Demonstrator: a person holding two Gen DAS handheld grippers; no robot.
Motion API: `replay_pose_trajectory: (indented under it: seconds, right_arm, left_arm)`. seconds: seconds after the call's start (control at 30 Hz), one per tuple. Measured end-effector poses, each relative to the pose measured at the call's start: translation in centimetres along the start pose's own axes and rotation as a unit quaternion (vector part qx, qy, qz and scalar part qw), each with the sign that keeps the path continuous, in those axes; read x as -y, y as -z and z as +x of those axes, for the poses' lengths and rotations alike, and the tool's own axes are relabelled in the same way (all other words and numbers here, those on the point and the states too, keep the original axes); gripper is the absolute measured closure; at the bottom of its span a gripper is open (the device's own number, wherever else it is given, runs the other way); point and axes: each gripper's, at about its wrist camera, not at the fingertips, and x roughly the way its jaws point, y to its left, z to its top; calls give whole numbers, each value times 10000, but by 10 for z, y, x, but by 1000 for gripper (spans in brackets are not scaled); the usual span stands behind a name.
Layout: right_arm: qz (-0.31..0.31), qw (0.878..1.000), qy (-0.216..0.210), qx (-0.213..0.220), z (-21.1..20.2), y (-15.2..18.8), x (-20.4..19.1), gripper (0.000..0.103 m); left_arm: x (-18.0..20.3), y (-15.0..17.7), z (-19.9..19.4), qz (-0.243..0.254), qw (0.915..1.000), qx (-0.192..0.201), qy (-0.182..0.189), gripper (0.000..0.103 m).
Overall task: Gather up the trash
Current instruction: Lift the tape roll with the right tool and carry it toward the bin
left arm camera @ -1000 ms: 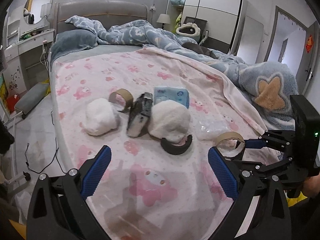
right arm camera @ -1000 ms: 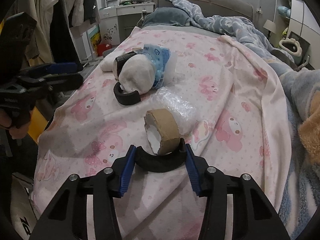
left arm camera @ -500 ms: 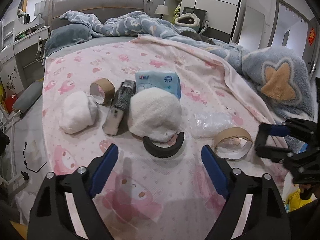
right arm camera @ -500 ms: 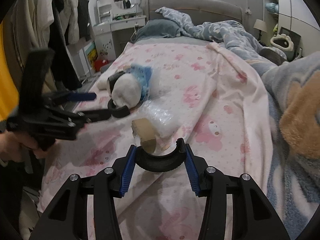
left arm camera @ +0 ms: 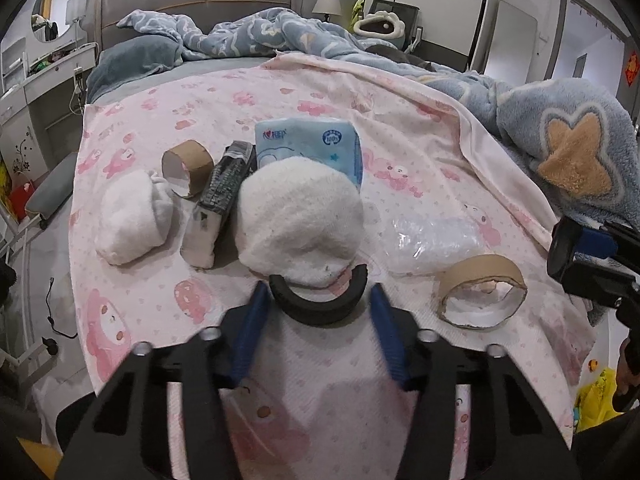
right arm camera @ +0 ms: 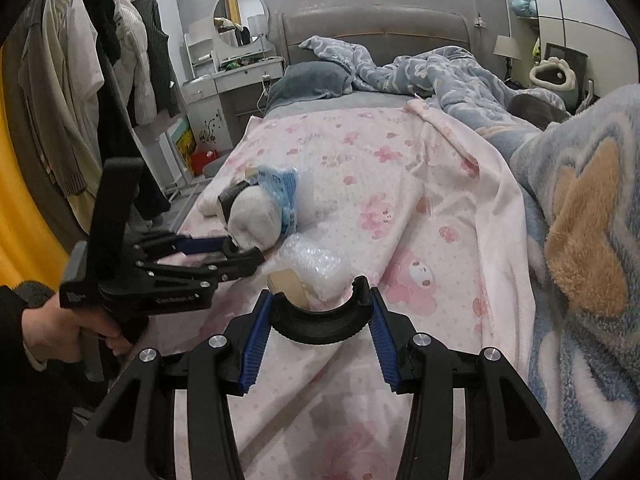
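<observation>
My left gripper (left arm camera: 318,296) is low over the pink sheet (left arm camera: 280,92), its jaws closing, with both blue pads (left arm camera: 252,328) pressed on the ends of a black half ring (left arm camera: 318,314). That ring lies against a white fluffy bundle (left arm camera: 300,216). My right gripper (right arm camera: 319,304) is shut on a second black half ring (right arm camera: 320,326), held above the sheet just short of a cardboard tape core (right arm camera: 288,284) and crumpled clear plastic (right arm camera: 316,264). The left gripper (right arm camera: 240,254) also shows from the side in the right wrist view, held by a hand (right arm camera: 60,340).
On the sheet lie another tape core (left arm camera: 188,166), a near one (left arm camera: 482,296), a smaller white bundle (left arm camera: 134,218), a black-and-white packet (left arm camera: 224,204), a blue tissue pack (left arm camera: 308,148) and clear plastic (left arm camera: 432,240). Blue blankets (left arm camera: 568,152) pile up at right; clothes (right arm camera: 100,80) hang at left.
My left gripper came forward and down to the black half ring, and its jaws went from wide open to closed on it. My right gripper rose and drew back from the tape core with its ring.
</observation>
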Motion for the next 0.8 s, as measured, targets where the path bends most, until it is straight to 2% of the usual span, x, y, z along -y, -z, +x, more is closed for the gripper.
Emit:
replay_pose_trajectory:
  seconds: [0.2, 0.37, 0.67, 0.8]
  right_arm:
    - [-33, 9997, -145, 184, 1, -18, -19, 55]
    - [-144, 9992, -303, 216, 9, -30, -39, 55]
    - [-269, 9973, -667, 179, 38, -56, -88, 55]
    - [-334, 9959, -837, 103, 54, -63, -113, 55]
  left_arm:
    - [-1, 0, -7, 46, 10000, -1, 46, 55]
    - [-9, 0, -24, 5, 9998, 148, 118, 55]
    - [-59, 8, -60, -197, 9992, 288, -171, 55]
    - [-86, 14, -68, -318, 9986, 219, -358, 55]
